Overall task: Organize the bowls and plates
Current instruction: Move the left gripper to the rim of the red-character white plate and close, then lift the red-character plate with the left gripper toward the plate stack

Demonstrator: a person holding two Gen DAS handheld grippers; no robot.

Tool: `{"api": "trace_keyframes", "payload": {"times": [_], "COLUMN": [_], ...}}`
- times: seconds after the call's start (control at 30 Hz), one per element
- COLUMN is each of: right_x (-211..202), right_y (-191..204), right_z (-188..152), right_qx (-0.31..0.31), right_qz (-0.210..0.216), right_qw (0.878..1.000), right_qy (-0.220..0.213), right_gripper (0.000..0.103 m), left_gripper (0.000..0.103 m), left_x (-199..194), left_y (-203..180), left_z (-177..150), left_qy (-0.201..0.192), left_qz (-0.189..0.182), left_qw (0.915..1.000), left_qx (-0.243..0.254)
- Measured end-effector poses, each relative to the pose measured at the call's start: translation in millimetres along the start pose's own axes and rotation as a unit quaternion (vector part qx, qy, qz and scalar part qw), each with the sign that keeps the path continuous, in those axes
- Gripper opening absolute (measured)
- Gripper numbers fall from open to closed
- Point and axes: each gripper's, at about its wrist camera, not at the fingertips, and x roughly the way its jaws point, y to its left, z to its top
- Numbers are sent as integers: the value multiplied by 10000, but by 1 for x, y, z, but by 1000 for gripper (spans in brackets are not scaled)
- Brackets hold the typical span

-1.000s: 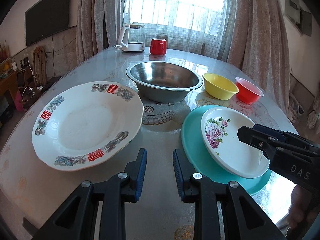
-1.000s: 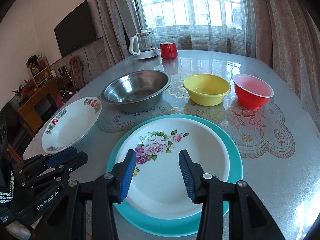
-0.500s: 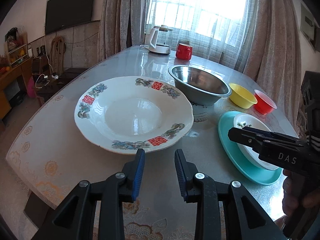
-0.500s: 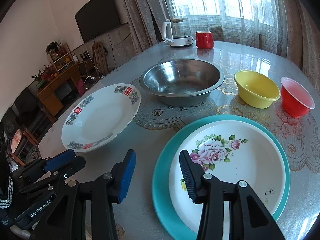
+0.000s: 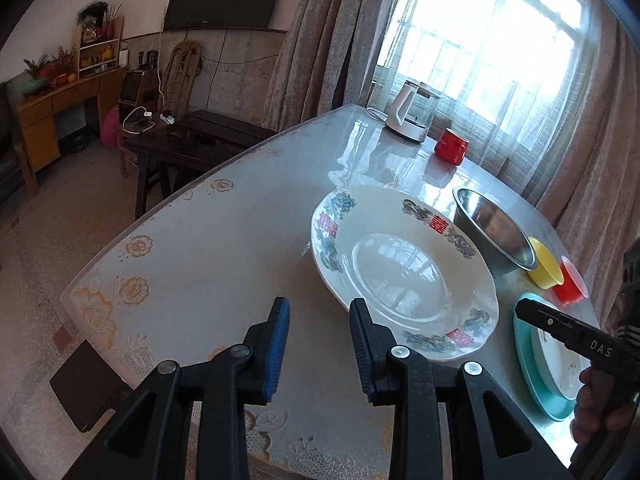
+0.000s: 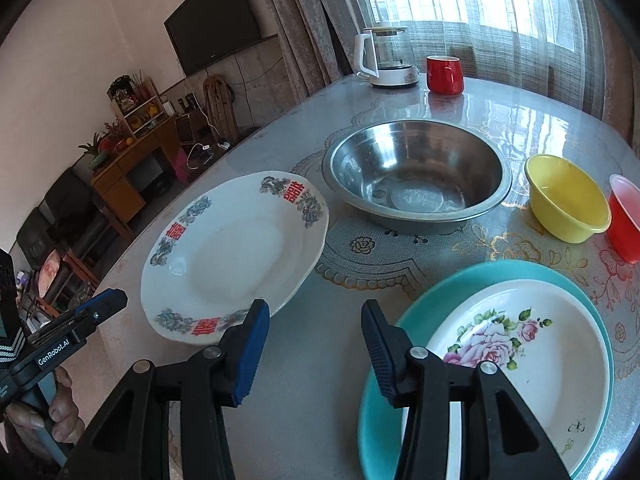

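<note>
Tongs: left tongs (image 5: 316, 344) and right tongs (image 6: 314, 350) are both parted, empty. Patterned plate (image 6: 236, 256), at 11 o'clock on the desk (image 6: 320, 360), is best gripped by its near rim.

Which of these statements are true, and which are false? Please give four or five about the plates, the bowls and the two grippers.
1. The rose plate lies on the teal plate. True.
2. The left gripper is shut on the white plate with red characters. False: its jaws are open with nothing between them, just short of that plate's near rim.
3. The yellow bowl sits inside the steel bowl. False: it stands beside it on the table, and the steel bowl is empty.
4. The red bowl stands next to the yellow bowl. True.
5. The right gripper holds the teal plate. False: it is open and holds nothing.
</note>
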Motion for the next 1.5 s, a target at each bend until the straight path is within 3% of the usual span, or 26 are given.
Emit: {"api": "trace_keyframes", "payload": {"times": [0.17,0.47,0.67,0.83,0.9,0.97,1.23,1.37,1.5], "right_x": [20,51,62,77,81,82,73,73,73], "right_y": [-3,-7,-6,-1,4,11,21,28,33], "right_z": [11,27,34,36,36,35,27,23,18], "right_qx": [183,350,349,384,285,152,-190,-425,-626], "right_qz": [99,6,52,259,281,296,112,-12,-154], "right_qw": [9996,9985,9984,9973,9976,9979,9978,9975,9968], "right_qy": [198,426,452,566,569,562,624,556,464], "right_gripper": [49,49,49,49,49,49,49,53,53], "left_gripper": [32,38,37,36,28,27,26,33,30], "left_x": [15,61,84,101,103,99,76,82,84], "left_y": [17,27,19,4,-2,-3,-3,1,-8], "left_z": [24,53,63,62,58,55,32,32,36], "left_qy": [61,270,408,647,652,609,603,630,692], "left_qz": [-347,-379,-581,-752,-597,-522,-535,-613,-464], "left_qw": [9991,9987,9974,9951,9960,9965,9958,9954,9952], "left_qx": [-229,-203,-159,14,147,240,444,390,510]}}
